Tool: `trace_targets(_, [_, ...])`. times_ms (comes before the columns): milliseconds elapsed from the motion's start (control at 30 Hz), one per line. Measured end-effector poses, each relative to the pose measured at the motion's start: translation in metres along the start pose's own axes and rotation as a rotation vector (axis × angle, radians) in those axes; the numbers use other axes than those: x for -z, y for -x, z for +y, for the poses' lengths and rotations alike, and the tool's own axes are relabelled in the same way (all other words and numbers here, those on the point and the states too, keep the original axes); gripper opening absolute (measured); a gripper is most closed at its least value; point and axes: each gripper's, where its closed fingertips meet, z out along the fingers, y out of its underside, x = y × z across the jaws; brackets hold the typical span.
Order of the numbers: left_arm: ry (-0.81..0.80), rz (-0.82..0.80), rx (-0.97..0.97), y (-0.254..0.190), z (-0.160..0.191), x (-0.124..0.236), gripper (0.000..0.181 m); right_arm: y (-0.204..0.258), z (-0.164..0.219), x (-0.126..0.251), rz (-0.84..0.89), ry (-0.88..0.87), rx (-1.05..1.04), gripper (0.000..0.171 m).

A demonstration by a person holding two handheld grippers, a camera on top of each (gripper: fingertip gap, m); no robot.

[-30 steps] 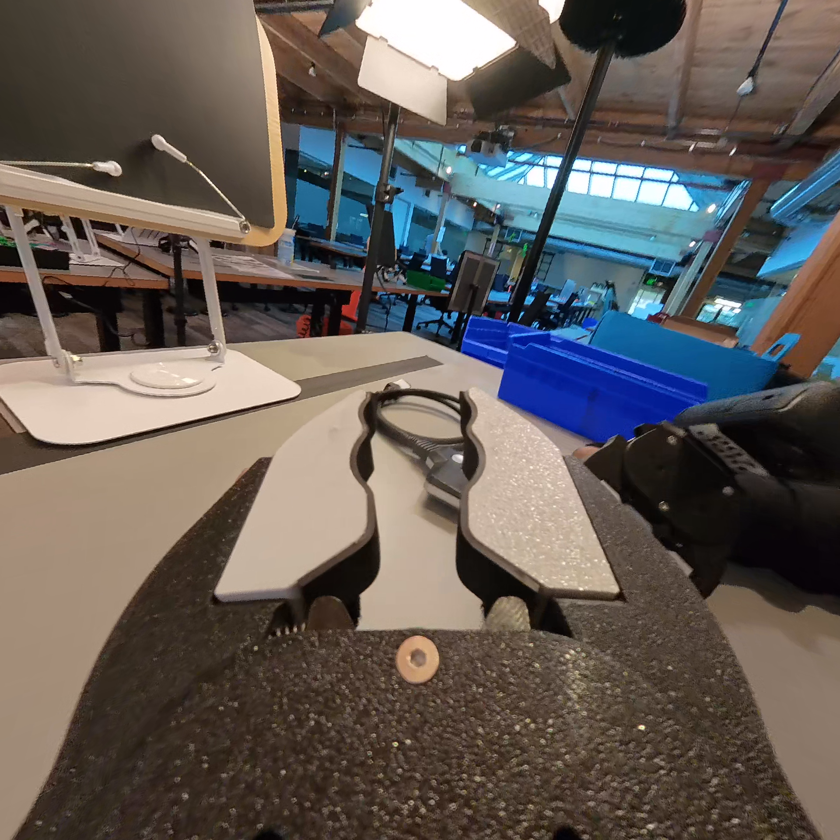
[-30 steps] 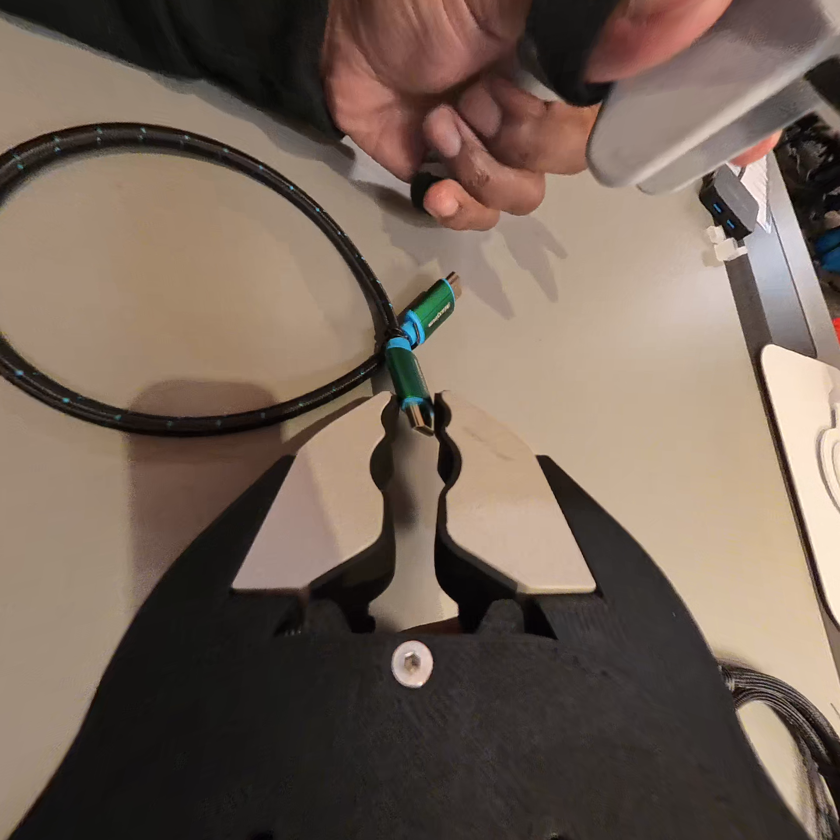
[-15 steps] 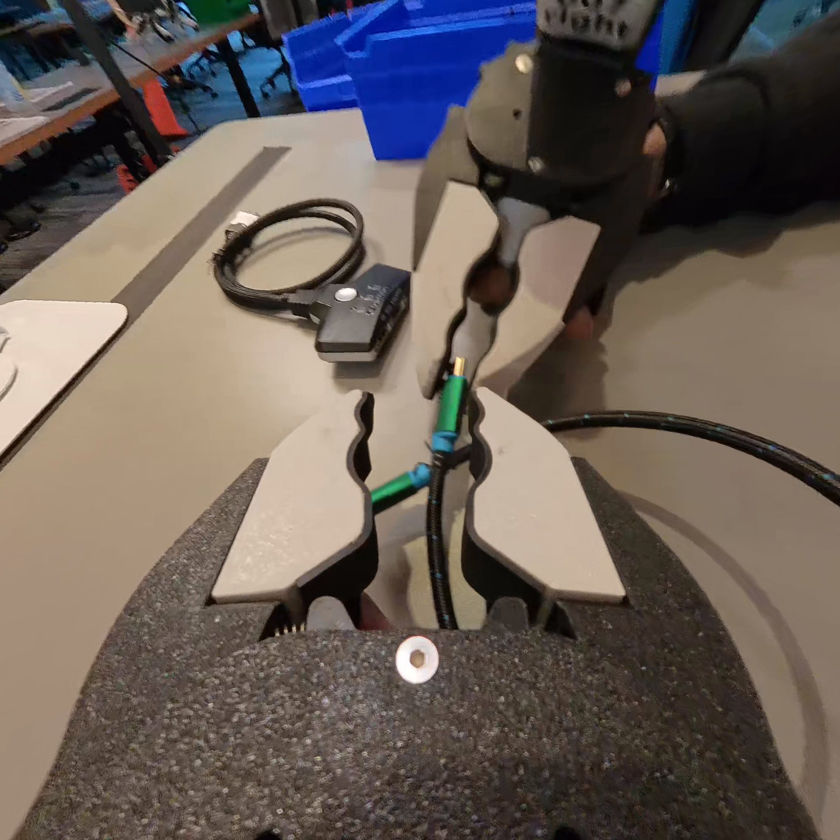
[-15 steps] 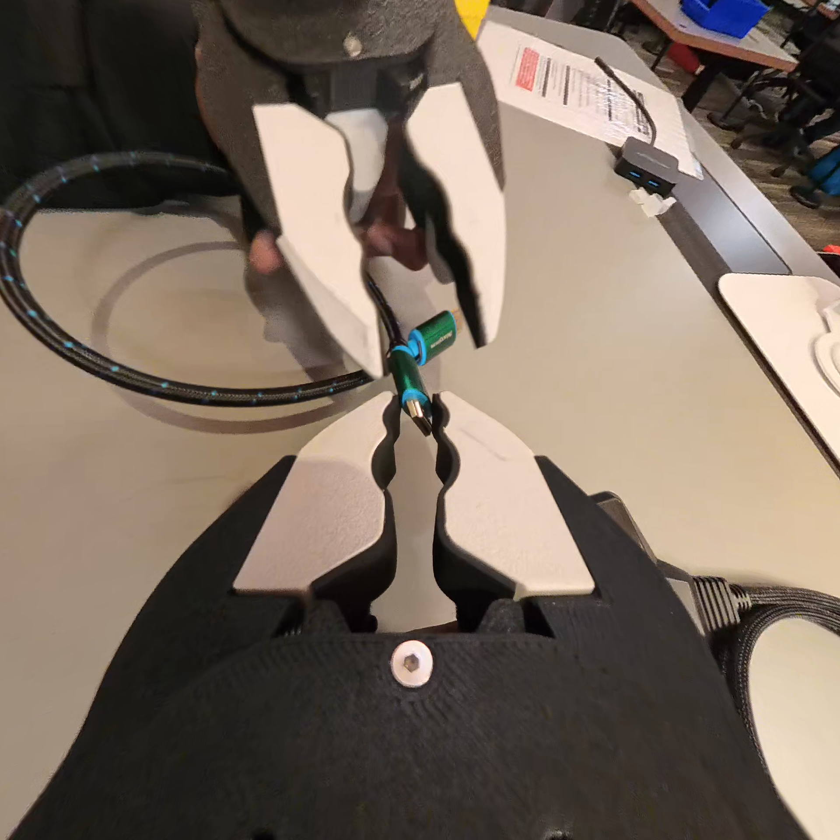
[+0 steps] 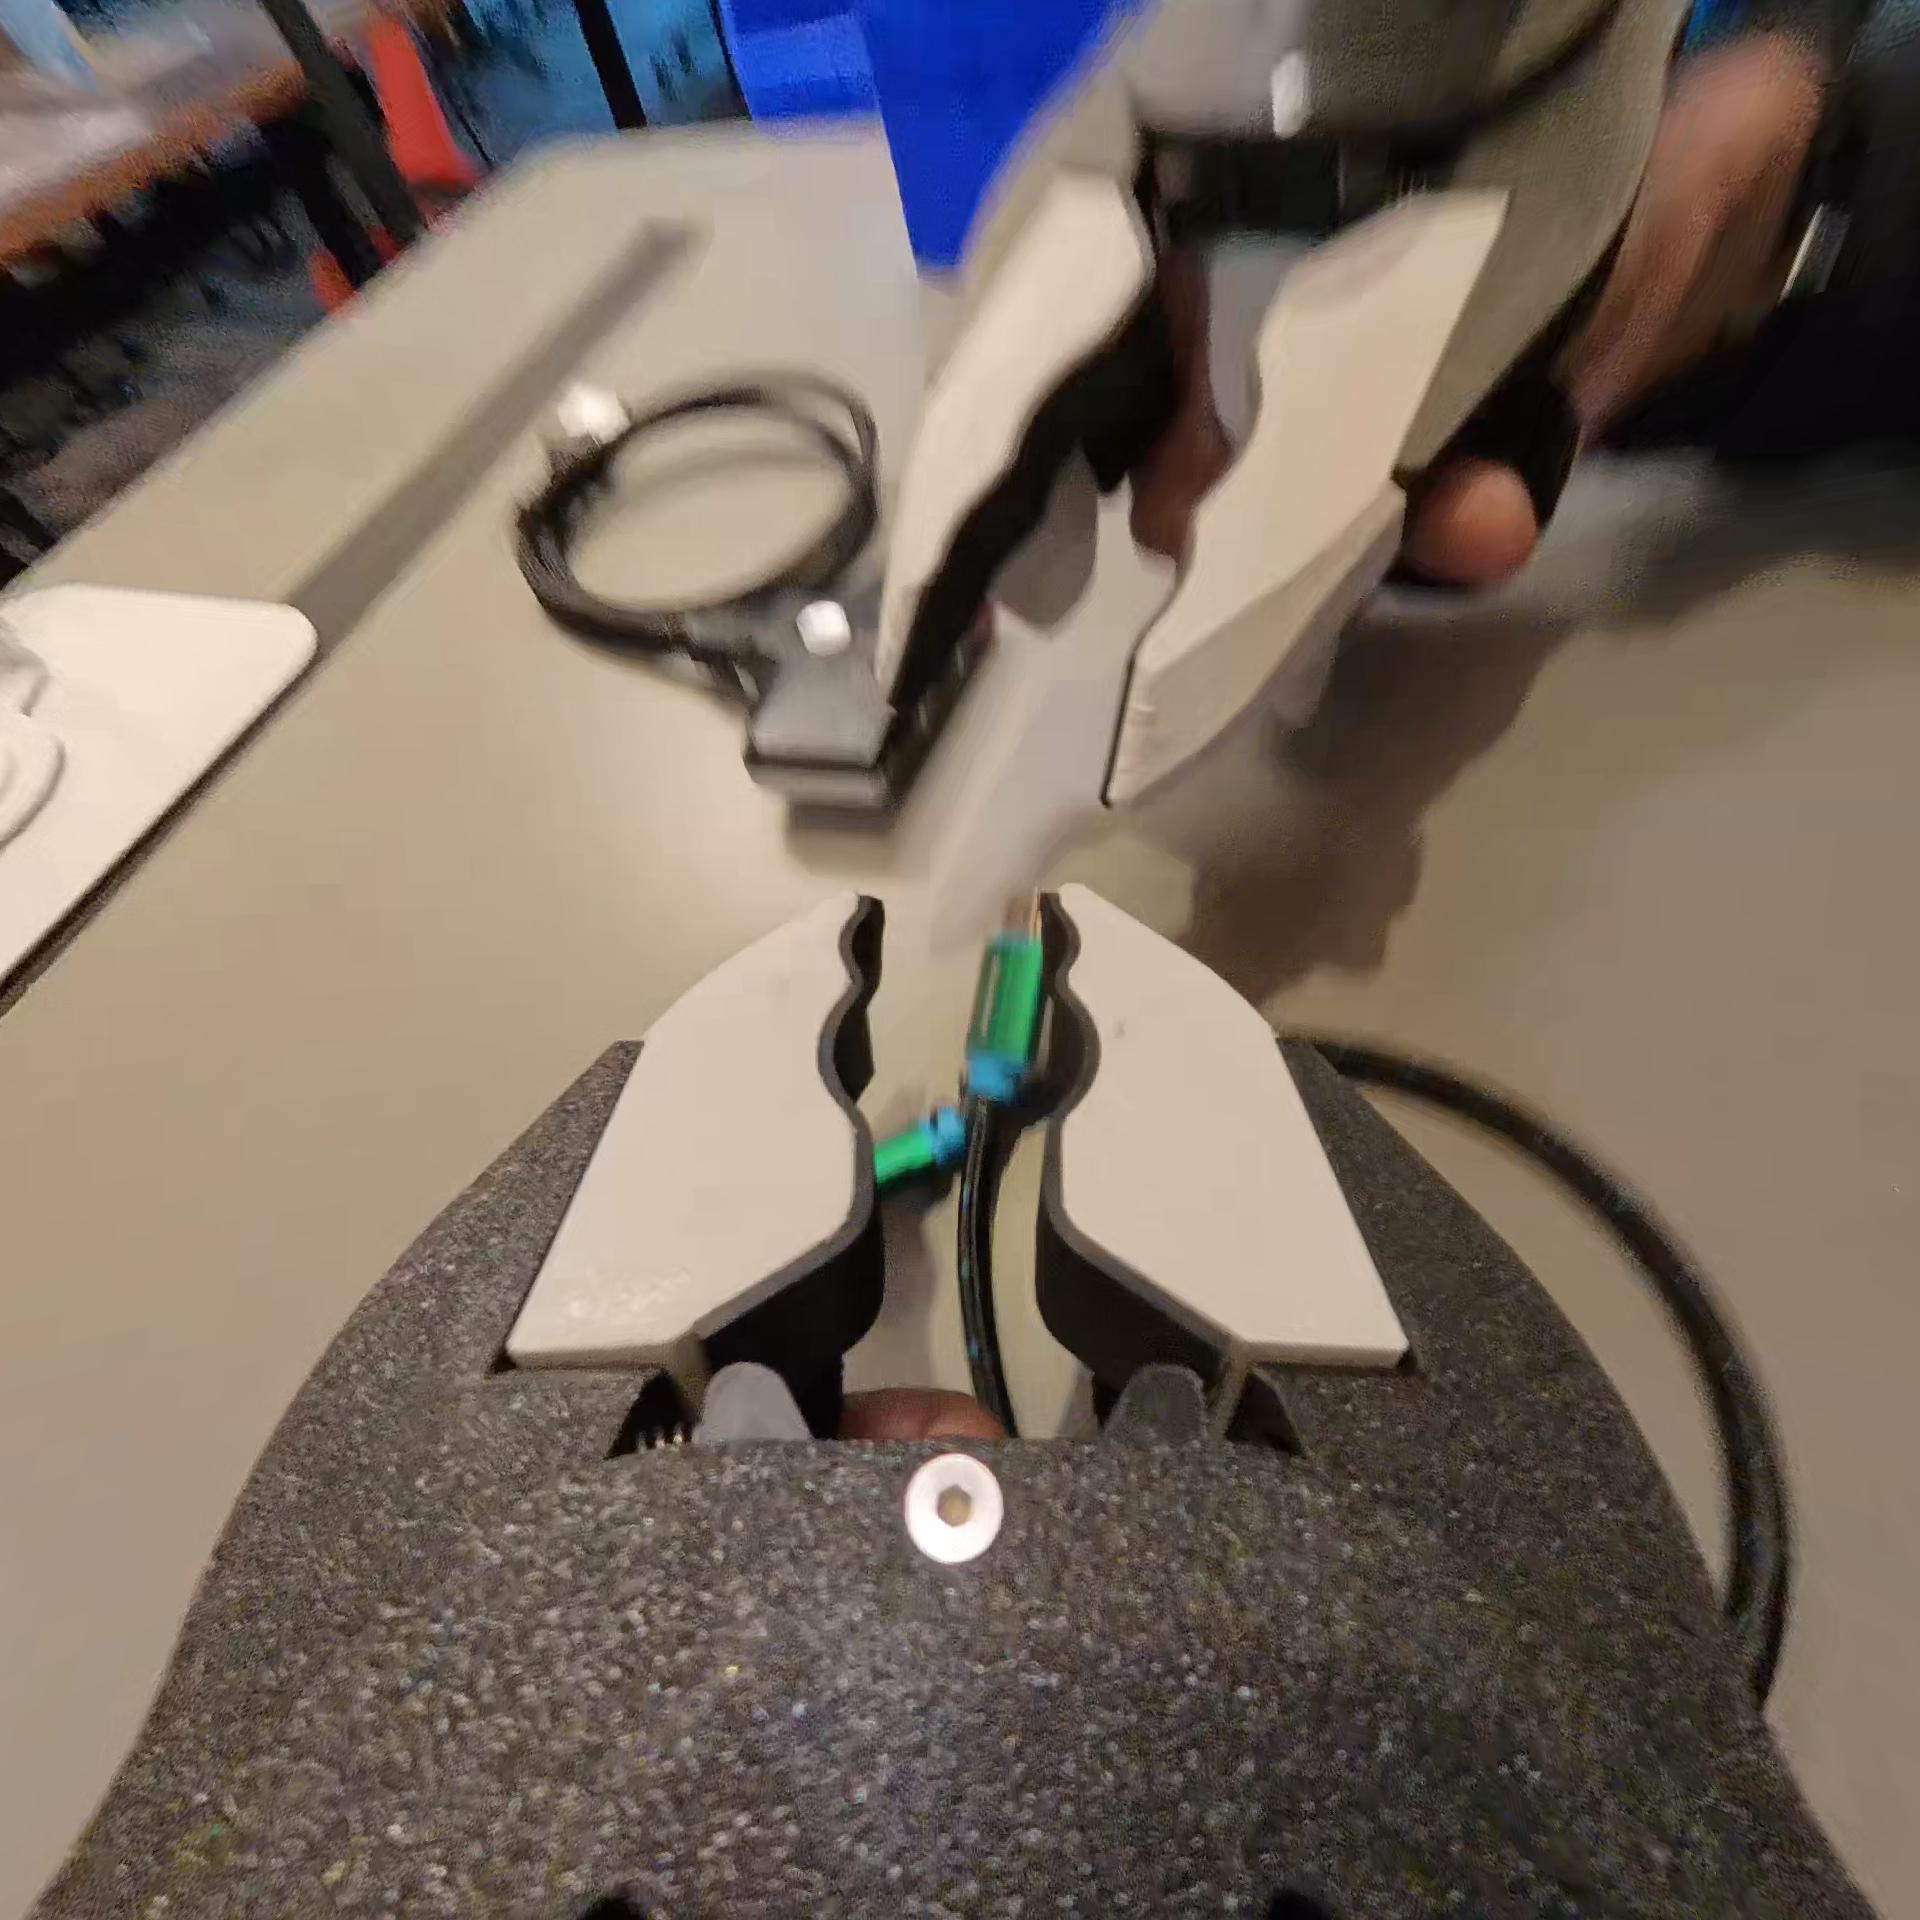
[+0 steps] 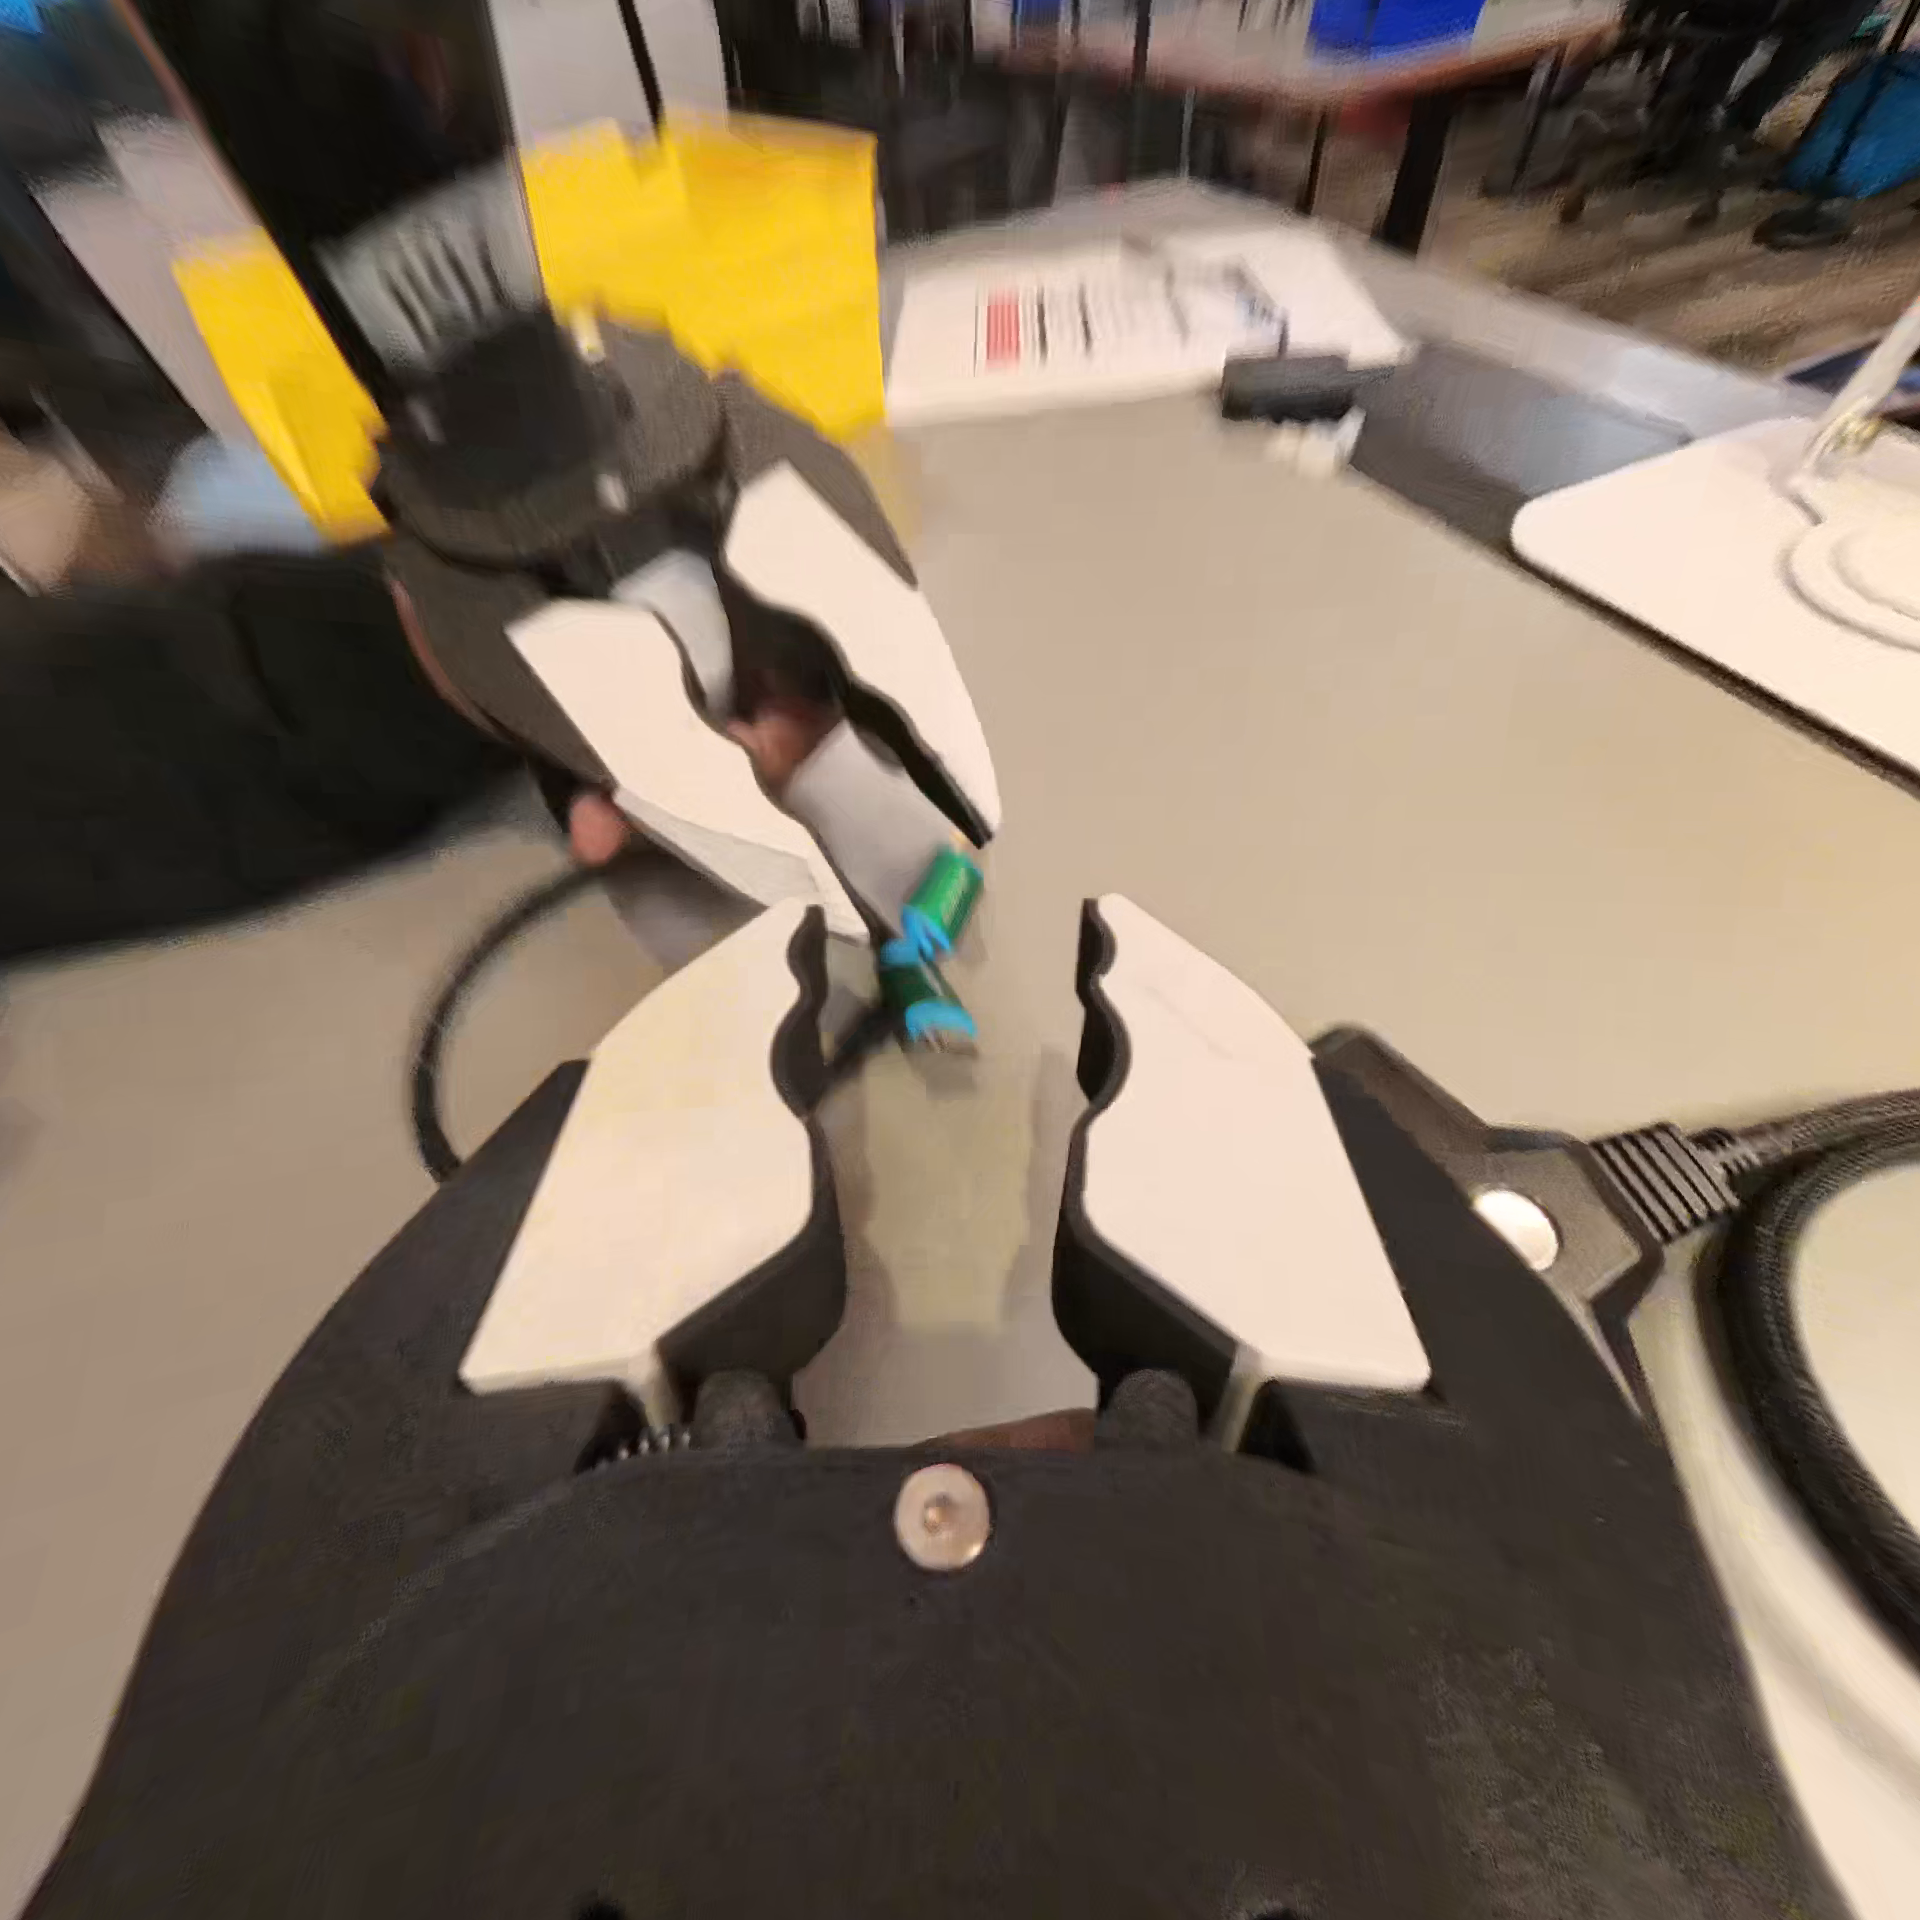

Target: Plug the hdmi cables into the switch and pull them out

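Note:
A black braided HDMI cable (image 5: 1621, 1195) lies on the grey table, its two green plugs crossing. My left gripper (image 5: 961, 902) is open and straddles one green plug (image 5: 1003, 1008), which lies close to its right finger. The second green plug (image 5: 912, 1155) sticks out to the left under the fingers. My right gripper (image 6: 951, 909) is wide open and empty, facing the left gripper (image 6: 904, 873) with both plugs (image 6: 920, 992) between them. The black switch (image 5: 821, 717) with its coiled lead lies beyond, beside the right gripper (image 5: 1018, 774). It also shows in the right wrist view (image 6: 1455, 1195).
A white stand base (image 5: 135, 707) sits at the table's left, also in the right wrist view (image 6: 1714, 582). Blue bins (image 5: 935, 125) stand at the far edge. A yellow object (image 6: 727, 229), a printed sheet (image 6: 1091, 312) and a small black hub (image 6: 1288, 379) lie behind the left gripper. Left and right tips are no more than a few centimetres apart. My right gripper's tips are some 7 cm from the black switch (image 5: 821, 717).
My right gripper has opened and let go of the plug tip. My left gripper has swung down from the room onto the cable, its fingers now around the plug and a little narrower.

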Motion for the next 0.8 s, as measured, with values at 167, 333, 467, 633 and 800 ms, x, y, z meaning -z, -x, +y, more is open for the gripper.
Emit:
trace_targets(167, [-0.748, 0.136, 0.444, 0.01, -0.107, 0.056, 0.03, 0.0, -0.089, 0.039, -0.129, -0.563, -0.355, 0.06])
trace_targets(333, [-1.059, 0.272, 0.685, -0.005, -0.13, 0.055, 0.042, -0.021, -0.127, 0.07, -0.088, -1.001, -0.599, 0.071])
trace_targets(467, [-1.073, 0.221, 0.707, -0.01, -0.127, 0.042, 0.045, -0.037, -0.135, 0.092, 0.001, -1.163, -0.604, 0.075])
trace_targets(633, [-1.074, 0.137, 0.577, -0.018, -0.137, 0.039, 0.051, -0.035, -0.142, 0.094, -0.024, -1.202, -0.6, 0.072])
trace_targets(800, [-1.113, 0.231, 0.638, -0.026, -0.142, 0.04, 0.051, -0.018, -0.159, 0.092, -0.109, -1.187, -0.513, 0.047])
